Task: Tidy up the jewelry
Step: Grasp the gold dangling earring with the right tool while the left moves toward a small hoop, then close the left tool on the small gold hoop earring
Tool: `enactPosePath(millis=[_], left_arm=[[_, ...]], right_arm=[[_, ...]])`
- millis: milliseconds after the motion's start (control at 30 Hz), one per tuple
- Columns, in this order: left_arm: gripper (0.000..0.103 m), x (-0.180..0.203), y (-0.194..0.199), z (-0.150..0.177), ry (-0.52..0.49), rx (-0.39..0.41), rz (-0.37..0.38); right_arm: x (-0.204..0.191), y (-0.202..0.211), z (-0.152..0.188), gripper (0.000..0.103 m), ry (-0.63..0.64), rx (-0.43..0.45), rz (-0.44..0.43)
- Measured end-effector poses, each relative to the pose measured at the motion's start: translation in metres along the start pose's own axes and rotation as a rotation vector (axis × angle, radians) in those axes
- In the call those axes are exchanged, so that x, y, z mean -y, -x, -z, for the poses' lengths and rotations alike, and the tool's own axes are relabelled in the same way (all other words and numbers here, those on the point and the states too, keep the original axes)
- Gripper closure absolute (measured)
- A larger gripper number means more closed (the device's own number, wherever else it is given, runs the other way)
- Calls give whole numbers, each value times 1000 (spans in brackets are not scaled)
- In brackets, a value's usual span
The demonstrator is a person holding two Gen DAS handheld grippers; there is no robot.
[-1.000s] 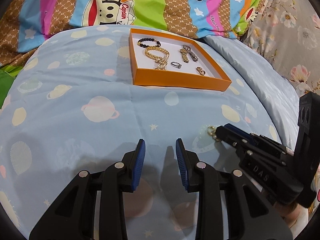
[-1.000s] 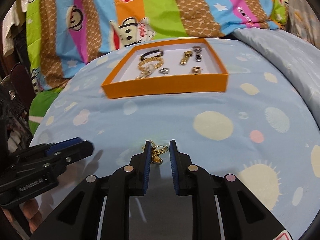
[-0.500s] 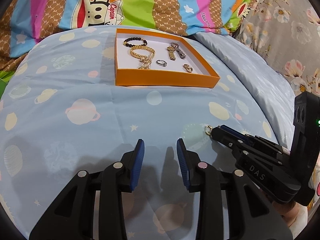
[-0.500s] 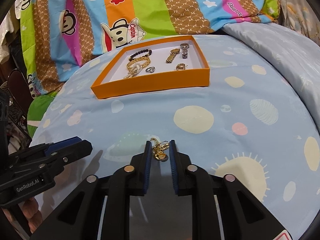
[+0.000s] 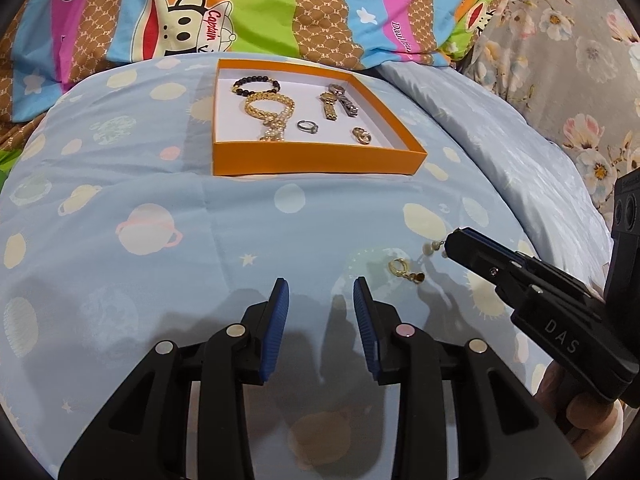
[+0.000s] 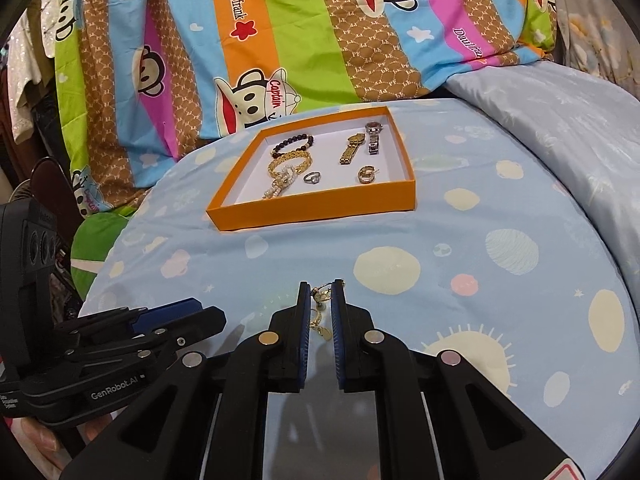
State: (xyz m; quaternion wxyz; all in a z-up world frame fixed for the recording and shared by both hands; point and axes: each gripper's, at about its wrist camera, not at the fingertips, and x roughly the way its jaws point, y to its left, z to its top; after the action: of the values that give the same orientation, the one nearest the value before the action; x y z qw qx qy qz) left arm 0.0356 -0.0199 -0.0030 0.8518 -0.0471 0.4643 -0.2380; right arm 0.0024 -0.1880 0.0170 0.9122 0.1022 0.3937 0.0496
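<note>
Up off the sheet comes the right gripper (image 6: 321, 294), jaws nipped on a small gold earring (image 5: 434, 247) at their tips, while a second gold earring (image 5: 406, 270) now lies alone on the blue planet-print bedsheet (image 5: 160, 200) just below. Left gripper (image 5: 320, 302) hovers alongside, jaws parted and empty (nothing between the blue pads). Beyond sits the orange tray (image 5: 316, 162), jewelry inside.

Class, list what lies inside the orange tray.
Inside the orange tray: a dark beaded bracelet, gold chain bracelets, a gold watch, a silver watch, a silver ring, gold earrings. Nothing looks covered.
</note>
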Motion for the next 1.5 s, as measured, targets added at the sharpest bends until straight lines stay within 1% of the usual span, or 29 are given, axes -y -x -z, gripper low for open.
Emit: enactPosePath(millis=[233, 433, 733, 933, 1100, 1133, 1167, 1200, 1300, 1433, 1467, 1500], left_arm=[[70, 23, -9, -6, -50, -14, 25], [70, 43, -24, -11, -90, -29, 28], [70, 58, -47, -13, -106, -63, 26], [70, 63, -51, -13, -111, -49, 15], [71, 69, -53, -10, -146, -26, -12], [73, 69, -53, -9, -150, -23, -15], [79, 69, -52, -9, -150, -21, -18], [81, 68, -52, -9, -148, -21, -18], [81, 63, -50, -9, -128, -25, -1], [81, 59, -46, -7, -117, -22, -5], [95, 58, -45, -6, -114, -22, -4], [102, 57, -44, -6, -112, -26, -4]], right_arm=[[12, 5, 4, 94, -14, 0, 32], [24, 11, 7, 94, -34, 9, 51], [43, 13, 12, 94, -66, 9, 64], [50, 12, 14, 94, -83, 5, 64], [53, 12, 16, 94, -88, 2, 58], [54, 11, 16, 94, -88, 2, 56], [53, 11, 16, 94, -87, 0, 55], [53, 11, 16, 94, -85, -1, 52], [51, 9, 17, 94, -80, -5, 45], [48, 7, 18, 94, -72, -10, 37], [47, 7, 19, 94, -70, -12, 35], [46, 6, 19, 94, -69, -14, 33]])
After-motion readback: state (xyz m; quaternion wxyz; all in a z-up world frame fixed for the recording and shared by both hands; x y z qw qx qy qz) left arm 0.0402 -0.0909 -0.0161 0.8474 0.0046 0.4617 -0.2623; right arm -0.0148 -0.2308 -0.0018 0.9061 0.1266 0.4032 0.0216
